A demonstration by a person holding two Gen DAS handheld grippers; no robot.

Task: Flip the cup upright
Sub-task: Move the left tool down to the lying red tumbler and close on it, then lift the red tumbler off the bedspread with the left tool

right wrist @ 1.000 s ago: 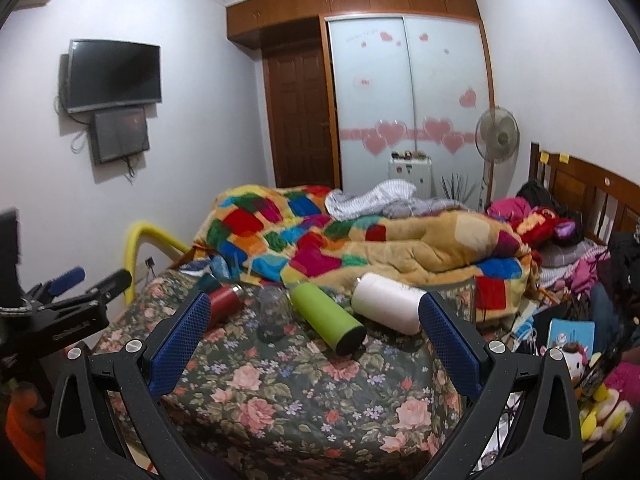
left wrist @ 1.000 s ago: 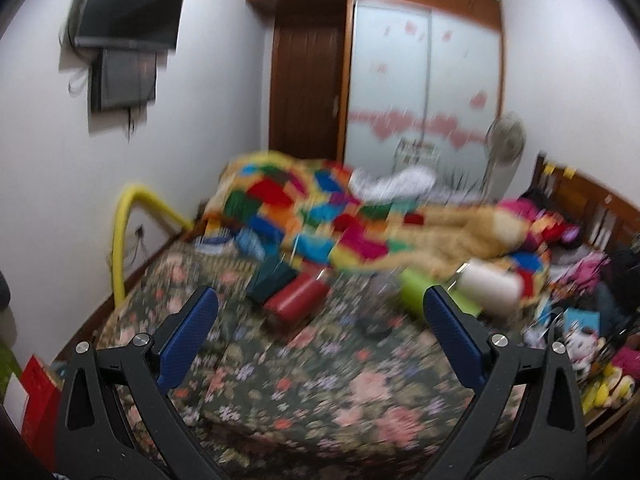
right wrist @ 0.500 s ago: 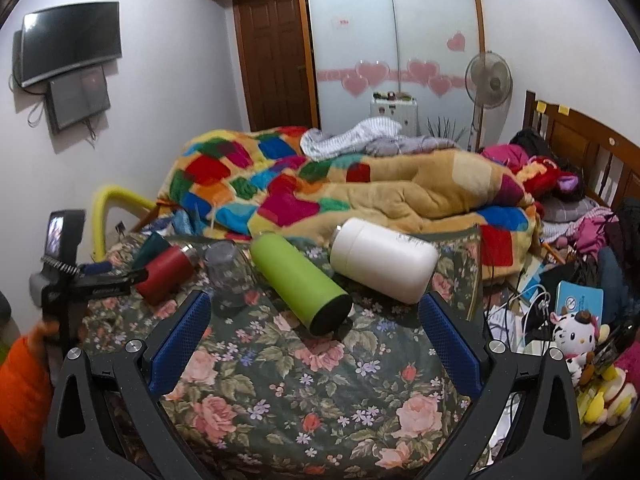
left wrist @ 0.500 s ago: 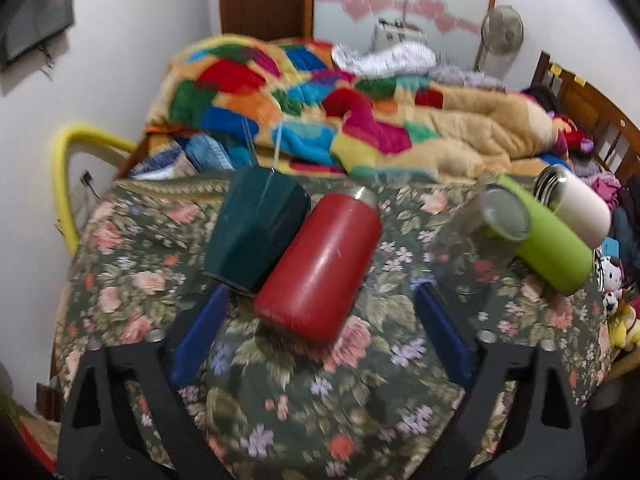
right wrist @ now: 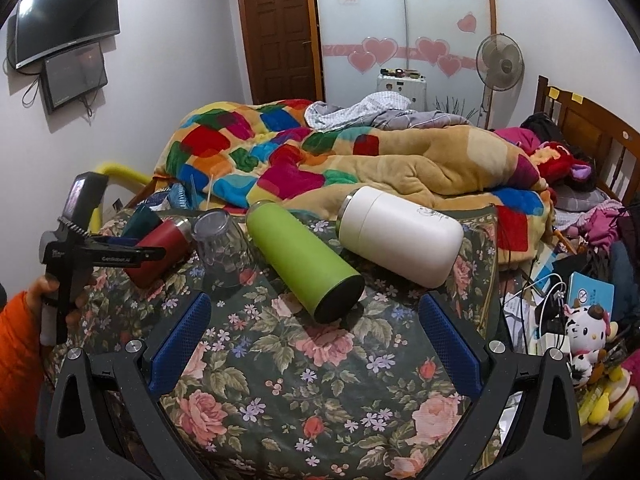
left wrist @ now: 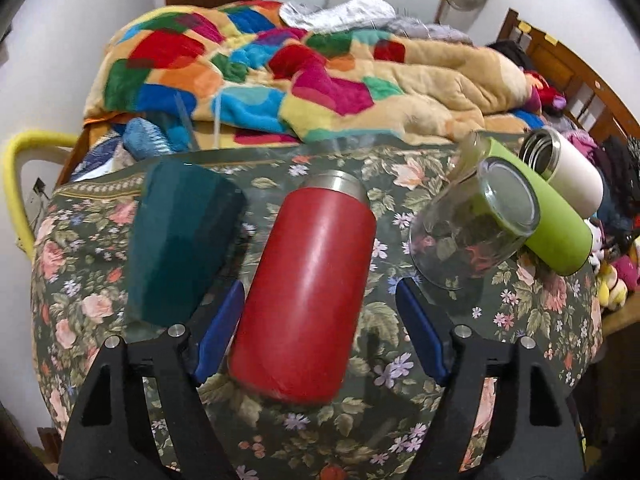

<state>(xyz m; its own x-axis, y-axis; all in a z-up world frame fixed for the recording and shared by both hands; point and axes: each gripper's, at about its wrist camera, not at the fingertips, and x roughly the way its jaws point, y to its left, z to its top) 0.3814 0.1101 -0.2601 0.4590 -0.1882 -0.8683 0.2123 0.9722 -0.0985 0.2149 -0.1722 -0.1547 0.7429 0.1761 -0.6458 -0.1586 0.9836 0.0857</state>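
L gripper [left wrist: 320,328] w/ blue-padded black fingers is spread wide around the base end of the red metal bottle w/ steel neck [left wrist: 308,292], which lies on its side on the counter covered in dark green floral cloth [left wrist: 520,312]. L pad sits just beside the bottle wall; R pad is apart from it, so no grip yet. Just L of the bottle stands a dark teal faceted cup [left wrist: 180,240], mouth down. To the R, a clear glass tumbler [left wrist: 476,224] is upside down, base up, touching the lime-green bottle [left wrist: 548,220] lying on its side; next to that lies a white steel-rimmed flask [left wrist: 568,172].

R gripper [right wrist: 312,340] also gapes open, holding nothing, low over bare cloth near the lime-green bottle's dark base. Behind the counter: bed w/ patchwork multicolour blanket [right wrist: 280,152].
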